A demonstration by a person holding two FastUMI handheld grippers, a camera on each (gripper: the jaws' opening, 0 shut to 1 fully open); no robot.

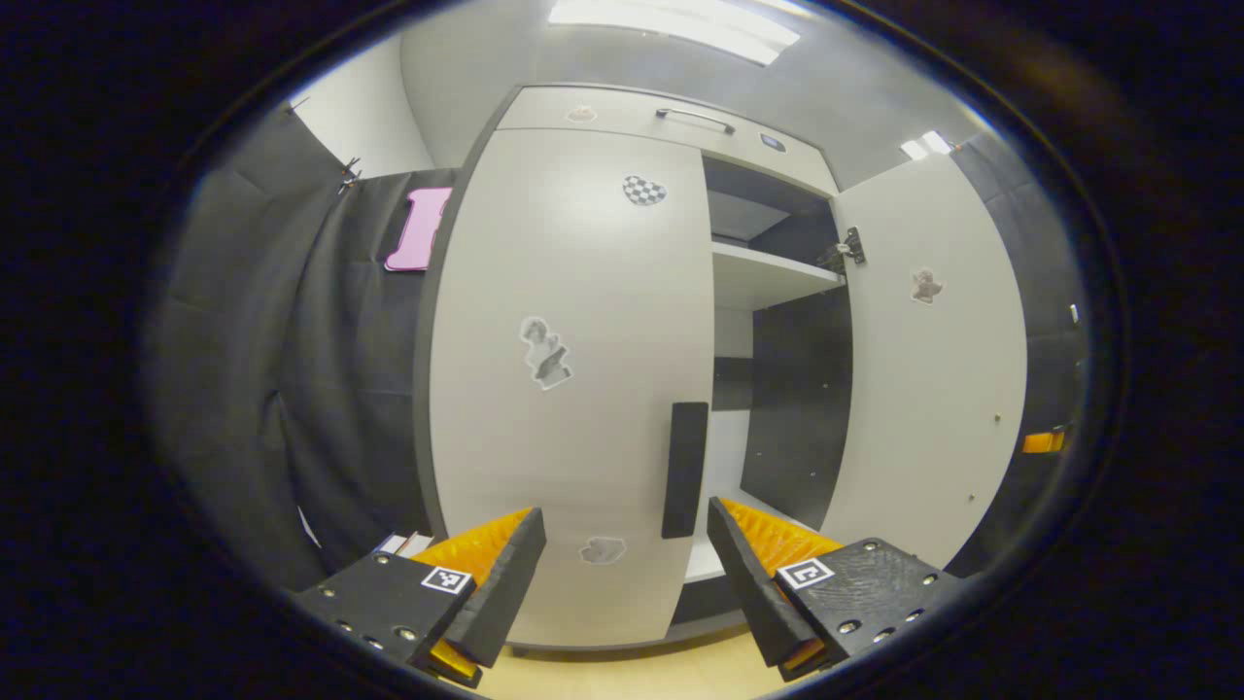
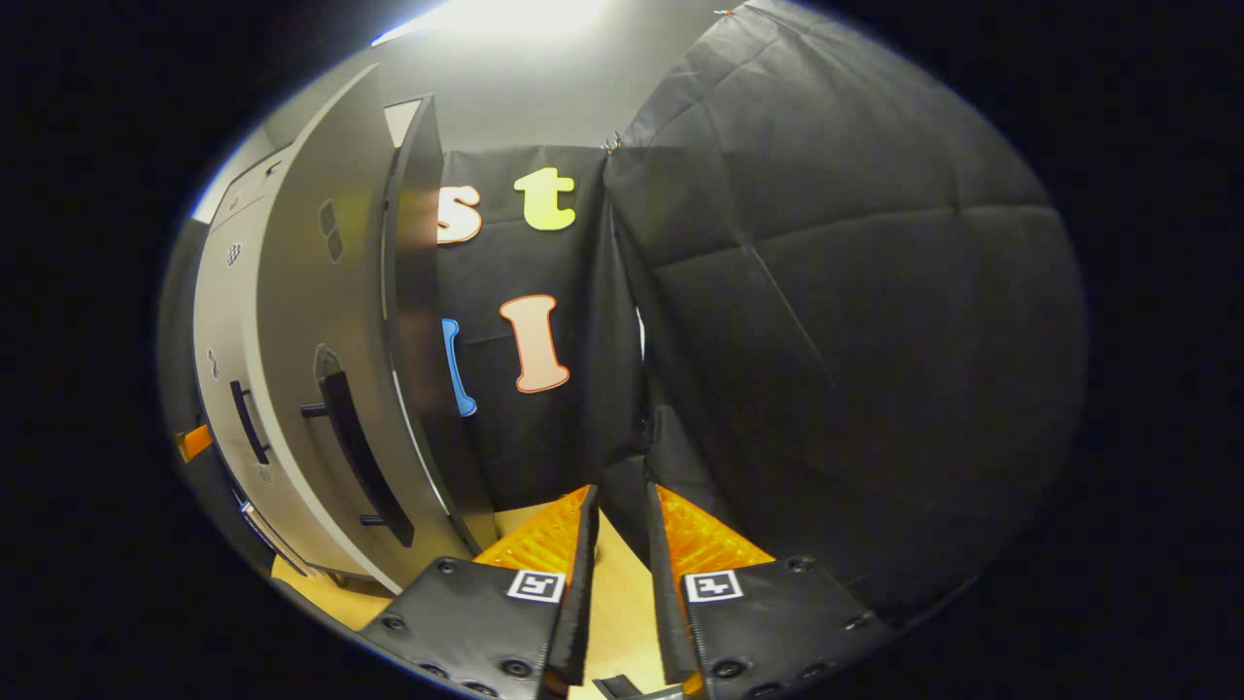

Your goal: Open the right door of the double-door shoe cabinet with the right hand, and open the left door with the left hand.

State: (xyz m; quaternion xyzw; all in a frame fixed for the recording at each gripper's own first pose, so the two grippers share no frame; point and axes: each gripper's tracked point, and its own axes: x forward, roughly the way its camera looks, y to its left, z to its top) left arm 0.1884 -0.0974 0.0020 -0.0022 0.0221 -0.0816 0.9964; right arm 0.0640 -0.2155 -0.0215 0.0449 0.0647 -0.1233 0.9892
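Right door is already swung open at frame right. Left door is shut, centre frame, so the wide-open, empty left claw needs its handle. Right claw is nearly closed, holding nothing.

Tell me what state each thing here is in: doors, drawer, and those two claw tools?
Right door: swung wide open, shelves showing behind it.
Left door: closed, its handle untouched.
Top drawer: closed.
Left gripper: jaws open, empty, facing the left door.
Right gripper: jaws open a narrow gap, holding nothing, clear of the right door.
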